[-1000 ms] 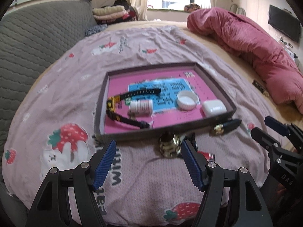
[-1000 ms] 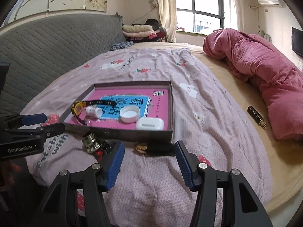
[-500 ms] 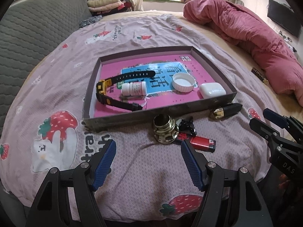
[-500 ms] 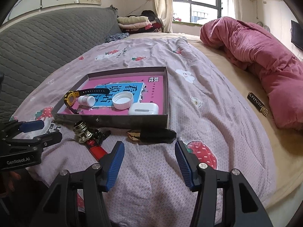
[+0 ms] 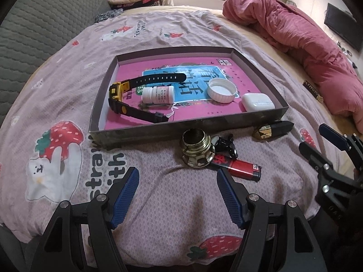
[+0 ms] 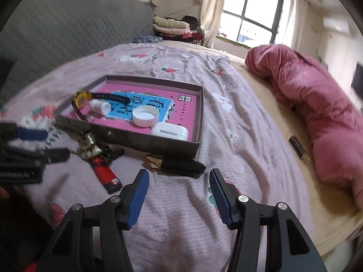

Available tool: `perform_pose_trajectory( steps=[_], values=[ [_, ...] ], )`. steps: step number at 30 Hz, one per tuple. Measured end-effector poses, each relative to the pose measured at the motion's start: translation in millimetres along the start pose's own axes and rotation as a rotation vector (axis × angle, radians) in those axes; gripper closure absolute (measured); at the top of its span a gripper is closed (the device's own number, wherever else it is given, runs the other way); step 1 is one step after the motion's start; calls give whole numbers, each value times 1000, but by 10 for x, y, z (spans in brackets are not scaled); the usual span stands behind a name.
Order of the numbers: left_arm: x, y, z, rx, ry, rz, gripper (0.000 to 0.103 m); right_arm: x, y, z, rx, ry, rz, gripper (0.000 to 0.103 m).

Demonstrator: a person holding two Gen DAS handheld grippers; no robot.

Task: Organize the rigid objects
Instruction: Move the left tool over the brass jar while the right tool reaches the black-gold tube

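Observation:
A shallow tray (image 5: 188, 128) with a pink floor lies on the bed. In it are a black and yellow watch (image 5: 127, 95), a white pill bottle (image 5: 158, 94), a white cap (image 5: 222, 90) and a white earbud case (image 5: 257, 102). In front of the tray lie a brass fitting (image 5: 197, 150), a black clip (image 5: 224, 145), a red lighter (image 5: 236, 166) and a black and gold tube (image 5: 273, 129). My left gripper (image 5: 177, 195) is open and empty, just short of the brass fitting. My right gripper (image 6: 179, 195) is open and empty, just short of the tube (image 6: 177, 164).
A crumpled pink duvet (image 5: 301, 36) lies along the right of the bed. A small dark bar (image 6: 299, 146) lies on the bare sheet beside it. A grey quilted headboard (image 6: 56, 29) and folded clothes (image 6: 172, 28) stand at the back.
Both grippers have tilted down and come closer to the loose items in front of the tray. The right view is blurred from motion. Both stay open and empty.

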State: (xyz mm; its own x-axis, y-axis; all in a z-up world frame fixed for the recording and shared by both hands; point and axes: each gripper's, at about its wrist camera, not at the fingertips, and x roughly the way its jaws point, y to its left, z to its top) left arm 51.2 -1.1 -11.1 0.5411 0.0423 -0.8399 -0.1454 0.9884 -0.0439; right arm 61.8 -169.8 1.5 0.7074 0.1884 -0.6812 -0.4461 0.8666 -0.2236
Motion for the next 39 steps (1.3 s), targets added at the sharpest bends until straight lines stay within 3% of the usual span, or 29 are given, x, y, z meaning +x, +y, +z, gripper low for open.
perform_pose_trajectory(
  steps=[7, 18, 39],
  values=[
    [129, -9, 49, -4, 10, -16, 31, 214, 99, -12, -96, 26, -57, 48],
    [367, 75, 146, -49, 28, -38, 31, 465, 480, -120, -434, 16, -213, 48],
    [547, 71, 272, -81, 39, -82, 31, 744, 495, -70, -495, 37, -141, 48]
  ],
)
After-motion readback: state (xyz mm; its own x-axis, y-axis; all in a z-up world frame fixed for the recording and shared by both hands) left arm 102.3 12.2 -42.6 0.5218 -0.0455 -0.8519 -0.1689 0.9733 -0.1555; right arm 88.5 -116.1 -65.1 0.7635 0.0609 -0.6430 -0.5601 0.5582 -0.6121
